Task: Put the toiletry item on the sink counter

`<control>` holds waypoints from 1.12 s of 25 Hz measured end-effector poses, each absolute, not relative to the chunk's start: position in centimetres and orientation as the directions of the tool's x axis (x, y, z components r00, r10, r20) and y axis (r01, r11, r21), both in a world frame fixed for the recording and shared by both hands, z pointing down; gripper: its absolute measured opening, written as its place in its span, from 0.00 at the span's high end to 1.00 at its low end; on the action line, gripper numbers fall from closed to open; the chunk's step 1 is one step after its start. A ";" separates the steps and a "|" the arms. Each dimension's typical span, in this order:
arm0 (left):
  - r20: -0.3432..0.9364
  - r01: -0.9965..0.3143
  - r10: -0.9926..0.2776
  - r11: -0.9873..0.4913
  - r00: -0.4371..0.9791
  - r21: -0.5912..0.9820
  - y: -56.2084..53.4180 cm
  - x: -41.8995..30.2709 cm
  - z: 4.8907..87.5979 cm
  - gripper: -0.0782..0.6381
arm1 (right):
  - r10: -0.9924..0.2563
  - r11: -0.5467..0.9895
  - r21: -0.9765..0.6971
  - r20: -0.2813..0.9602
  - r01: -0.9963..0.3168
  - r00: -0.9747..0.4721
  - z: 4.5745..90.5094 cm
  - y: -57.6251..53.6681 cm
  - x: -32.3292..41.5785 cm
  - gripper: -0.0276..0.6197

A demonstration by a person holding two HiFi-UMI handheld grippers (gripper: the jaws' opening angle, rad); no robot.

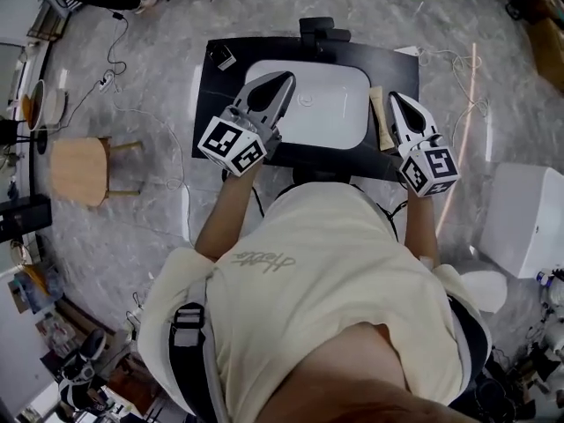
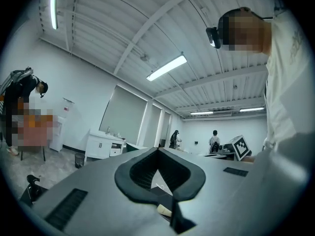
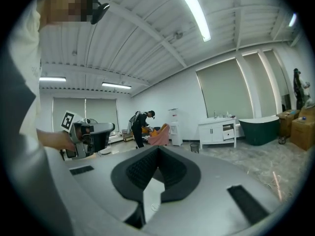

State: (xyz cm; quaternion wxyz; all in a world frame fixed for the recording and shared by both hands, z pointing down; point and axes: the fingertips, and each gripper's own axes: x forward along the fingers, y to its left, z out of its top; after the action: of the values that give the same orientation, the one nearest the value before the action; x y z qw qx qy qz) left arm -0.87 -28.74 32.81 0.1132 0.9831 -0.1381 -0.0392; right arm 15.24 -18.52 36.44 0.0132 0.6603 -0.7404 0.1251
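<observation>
One beige tube [image 1: 380, 117], the toiletry item, lies lengthwise on the black sink counter [image 1: 217, 104], on the narrow strip between the white basin [image 1: 326, 111] and the counter's right edge. Right beside it, on its outer side, sits the right gripper [image 1: 394, 98], nose pointing toward the back of the counter, jaws pressed together at the tips with nothing in them. Over on the other side the left gripper [image 1: 285, 81] hangs over the basin's front left corner, angled inward, and its jaws are closed and empty too. Both forearms reach forward from a cream shirt [image 1: 326, 289], elbows bent, a marker cube at the back of each tool. Room to work: the left strip of counter is wider and bare apart from a small dark object [image 1: 222, 57] at the back corner, and a black faucet [image 1: 322, 32] stands behind the basin. A wooden stool [image 1: 79, 170] sits well off to the left, a white unit [image 1: 527, 218] off to the right. Only the head view shows tube and counter; both gripper views tilt up at ceiling beams and strip lights. The right gripper [image 3: 157, 149] view catches the left gripper [image 3: 91, 134] in a hand, plus a white cabinet [image 3: 219, 132] and green tub [image 3: 263, 128]. The left gripper [image 2: 158, 150] view catches the other tool's marker cube [image 2: 241, 147].
</observation>
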 end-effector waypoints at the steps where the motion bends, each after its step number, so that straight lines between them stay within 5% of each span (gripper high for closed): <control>1: -0.049 -0.265 -0.283 -0.937 0.958 0.227 -28.9 -0.9 32.5 0.89 | -0.974 0.106 -0.163 0.180 -0.981 -0.135 36.0 -18.5 15.1 0.96; 28: -0.165 -0.254 -0.275 -0.957 0.947 0.137 -28.9 -2.6 25.8 0.89 | -0.994 0.109 0.005 0.019 -0.994 -0.109 27.1 -17.8 13.3 0.97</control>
State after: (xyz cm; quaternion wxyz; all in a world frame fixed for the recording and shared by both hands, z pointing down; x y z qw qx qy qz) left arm -2.64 -28.87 25.79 0.0570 0.9850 -0.1344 -0.0917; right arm 13.34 -17.81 27.14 0.0086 0.6674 -0.7446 0.0043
